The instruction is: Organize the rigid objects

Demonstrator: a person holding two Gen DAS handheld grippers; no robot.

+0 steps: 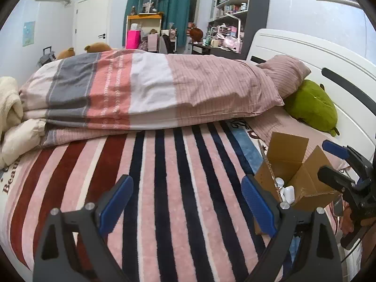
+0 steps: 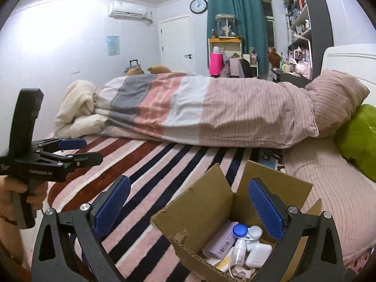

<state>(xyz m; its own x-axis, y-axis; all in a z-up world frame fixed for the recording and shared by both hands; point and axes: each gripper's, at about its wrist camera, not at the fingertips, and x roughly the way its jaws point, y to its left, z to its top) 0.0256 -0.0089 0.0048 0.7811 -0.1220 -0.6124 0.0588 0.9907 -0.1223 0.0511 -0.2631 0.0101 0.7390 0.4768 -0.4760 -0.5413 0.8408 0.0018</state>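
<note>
An open cardboard box (image 2: 202, 213) sits on the striped blanket near the bed's front edge; it also shows in the left wrist view (image 1: 303, 178). Inside lie a purple box (image 2: 221, 239), a blue-and-white lens case (image 2: 246, 231), a white earbud case (image 2: 258, 252) and a small white bottle (image 2: 238, 251). My right gripper (image 2: 190, 209) is open and empty, held over the box's near left corner; it also shows in the left wrist view (image 1: 338, 162). My left gripper (image 1: 185, 206) is open and empty above the blanket, left of the box; it also shows in the right wrist view (image 2: 80, 150).
A folded striped duvet (image 1: 150, 89) lies across the middle of the bed. A pink pillow (image 1: 286, 72) and a green plush (image 1: 312, 105) rest against the white headboard (image 1: 305, 54) at the right. A cream blanket (image 2: 77, 108) is heaped at the left.
</note>
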